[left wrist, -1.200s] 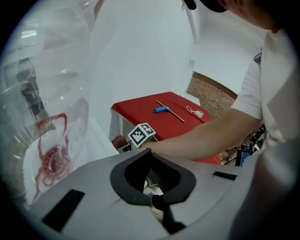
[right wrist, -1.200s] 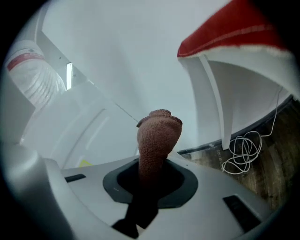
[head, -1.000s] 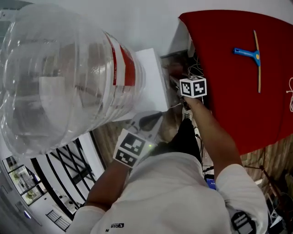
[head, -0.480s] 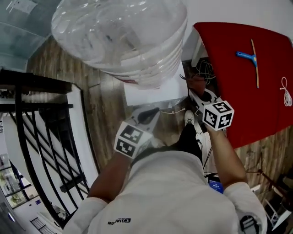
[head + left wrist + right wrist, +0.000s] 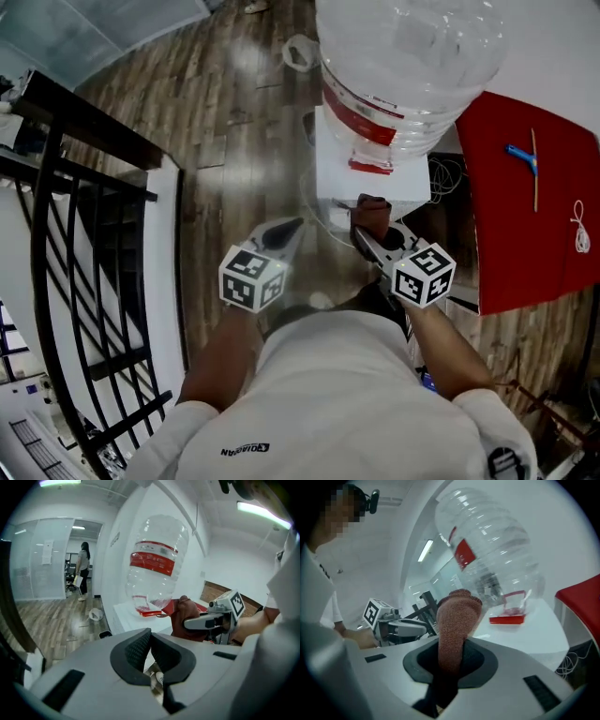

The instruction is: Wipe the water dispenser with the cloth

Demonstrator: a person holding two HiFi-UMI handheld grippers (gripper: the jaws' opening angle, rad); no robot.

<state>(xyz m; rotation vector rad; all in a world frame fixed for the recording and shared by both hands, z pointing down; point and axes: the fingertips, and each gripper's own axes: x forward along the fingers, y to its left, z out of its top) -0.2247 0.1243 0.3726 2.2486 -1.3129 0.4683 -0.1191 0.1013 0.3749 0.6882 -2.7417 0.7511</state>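
Left gripper (image 5: 286, 230) hangs over the wood floor (image 5: 225, 141), jaws pressed together on nothing. Right of it, the right gripper (image 5: 367, 242) is pinching the reddish-brown cloth (image 5: 372, 212), held up by the near edge of the white water dispenser (image 5: 330, 161), below its clear bottle (image 5: 412, 56). Red table (image 5: 525, 216) sits far right.

Left forearm (image 5: 220, 352) and right forearm (image 5: 441, 347) reach forward, side by side and apart. Left gripper (image 5: 284, 231): jaws pressed together, nothing between them. Right gripper (image 5: 368, 240): jaws clamped on a reddish-brown cloth (image 5: 457, 616) that stands up from them. Each marker cube faces upward.
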